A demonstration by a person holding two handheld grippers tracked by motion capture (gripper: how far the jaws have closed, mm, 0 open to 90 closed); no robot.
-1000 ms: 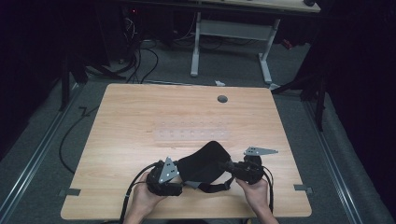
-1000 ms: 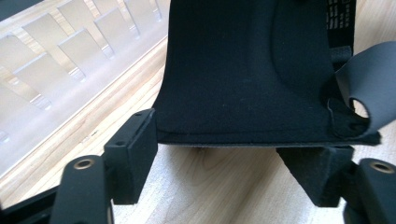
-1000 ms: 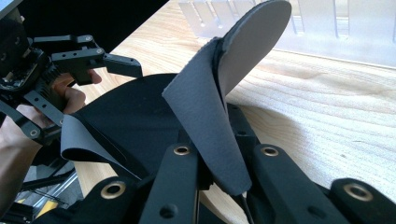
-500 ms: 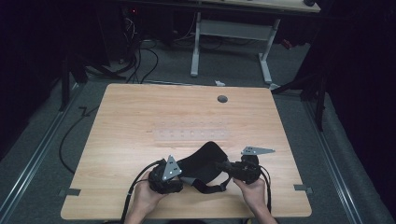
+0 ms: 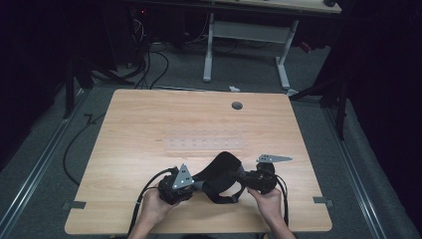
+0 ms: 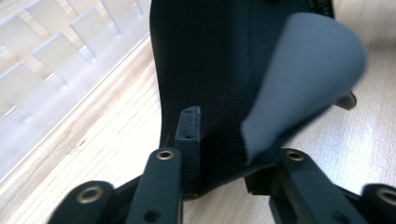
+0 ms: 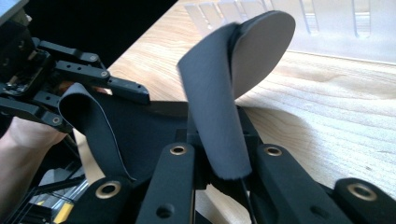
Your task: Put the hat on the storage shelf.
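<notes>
- Judging by how it curls and droops, the pad is a thin, soft sheet, black on one face and grey on the other, light and floppy, with no stiffness to hold its own shape.
- Its place is near the front edge of the table, arched up between the two grippers.
- The left gripper has just been closing its jaws; the pad's edge sits between them, and they look pinched on it.
- The right gripper has its jaws closed on the other end, a fold of the sheet standing up between them; they have just eased open slightly.
- Best hold, I judge, is at opposite edges, well in from the corners, since a shallow pinch on such limp stuff could slip out.
- A clear tray lies just beyond the pad.
- Hard to make out: the pad's full outline, as its folds hide each other, and in the high view it merges with the black grippers; how deep each jaw bites is hidden.
</notes>
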